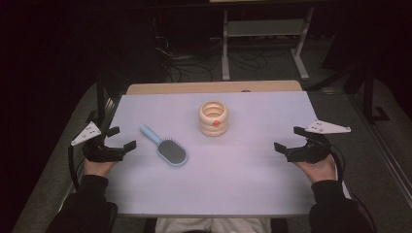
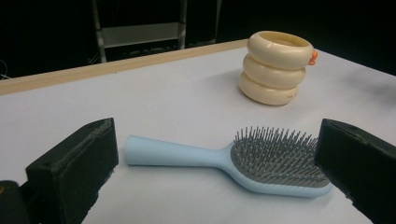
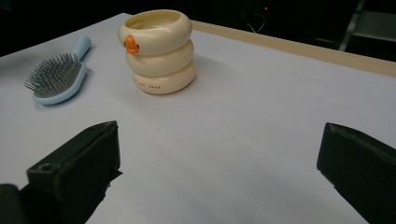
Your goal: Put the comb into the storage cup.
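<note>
A light blue hairbrush [image 1: 165, 146] lies bristles up on the white table [image 1: 233, 179], left of centre, its handle toward the far left. Behind it stands a cream ribbed cup [image 1: 213, 118] with an orange duck beak. My left gripper [image 1: 121, 138] rests open at the table's left edge, jaws aimed at the hairbrush [image 2: 243, 161], which lies just beyond them. At the right edge my right gripper [image 1: 287, 140] is open too, with nothing between its jaws. From there the cup [image 3: 158, 51] and the hairbrush [image 3: 58, 74] lie farther off to the left.
A wooden strip [image 1: 214, 87] borders the table's far edge. Beyond it the floor is dark, with cables [image 1: 194, 68] and a grey metal frame [image 1: 265, 34]. The person's dark sleeves [image 1: 87, 204] come in at the near corners.
</note>
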The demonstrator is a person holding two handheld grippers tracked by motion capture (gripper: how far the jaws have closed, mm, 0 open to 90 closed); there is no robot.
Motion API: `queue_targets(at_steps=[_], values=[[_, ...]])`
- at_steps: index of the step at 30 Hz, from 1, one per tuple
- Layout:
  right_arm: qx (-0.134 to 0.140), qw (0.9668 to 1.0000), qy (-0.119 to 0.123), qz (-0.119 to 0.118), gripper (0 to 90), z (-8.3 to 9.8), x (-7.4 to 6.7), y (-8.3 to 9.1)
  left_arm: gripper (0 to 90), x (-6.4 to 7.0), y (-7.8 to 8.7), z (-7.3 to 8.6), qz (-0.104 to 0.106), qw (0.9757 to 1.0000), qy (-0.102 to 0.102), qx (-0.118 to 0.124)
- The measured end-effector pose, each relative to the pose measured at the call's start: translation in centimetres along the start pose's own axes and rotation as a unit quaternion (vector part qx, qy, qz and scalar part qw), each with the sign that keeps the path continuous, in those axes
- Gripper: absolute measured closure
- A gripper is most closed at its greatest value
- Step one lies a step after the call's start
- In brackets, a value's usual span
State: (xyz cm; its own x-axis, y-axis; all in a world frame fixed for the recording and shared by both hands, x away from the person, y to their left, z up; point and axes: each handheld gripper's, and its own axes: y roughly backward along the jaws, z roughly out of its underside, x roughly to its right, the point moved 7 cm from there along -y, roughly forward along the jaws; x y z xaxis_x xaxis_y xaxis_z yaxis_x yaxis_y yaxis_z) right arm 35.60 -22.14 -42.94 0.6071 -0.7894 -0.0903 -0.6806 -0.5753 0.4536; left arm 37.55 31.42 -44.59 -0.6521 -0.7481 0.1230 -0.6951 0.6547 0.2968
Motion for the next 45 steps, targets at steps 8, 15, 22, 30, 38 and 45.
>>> queue_targets(at_steps=[8, 15, 22, 30, 38, 45], values=[[0.000, 1.0000, 0.002, -0.001, 0.0, 0.0, -0.1, 0.1, 0.0, 0.1, 0.0, 0.0, 0.002, 1.0000, -0.001, -0.001], [0.001, 1.0000, -0.001, -0.004, 0.0, 0.0, -0.2, 0.1, 0.0, 0.2, 0.0, 0.0, 0.001, 1.0000, -0.001, -0.002], [0.000, 1.0000, 0.001, -0.007, 0.0, 0.1, -0.3, 0.1, 0.0, 0.6, 0.4, -0.2, -0.004, 0.9999, -0.014, -0.004], [-0.004, 1.0000, 0.001, -0.004, 0.0, 0.2, -0.3, 0.0, 0.9, 0.6, 0.5, -0.8, -0.008, 0.9994, -0.033, 0.000], [-0.009, 0.9999, -0.001, -0.005, 0.0, 0.3, -0.3, -0.1, 0.9, 0.1, 0.3, -1.7, 0.002, 0.9987, -0.045, -0.023], [-0.011, 0.9999, -0.001, -0.008, 0.0, 0.3, -0.4, -0.2, 0.9, -0.4, 0.0, -2.8, 0.011, 0.9987, -0.045, -0.023]])
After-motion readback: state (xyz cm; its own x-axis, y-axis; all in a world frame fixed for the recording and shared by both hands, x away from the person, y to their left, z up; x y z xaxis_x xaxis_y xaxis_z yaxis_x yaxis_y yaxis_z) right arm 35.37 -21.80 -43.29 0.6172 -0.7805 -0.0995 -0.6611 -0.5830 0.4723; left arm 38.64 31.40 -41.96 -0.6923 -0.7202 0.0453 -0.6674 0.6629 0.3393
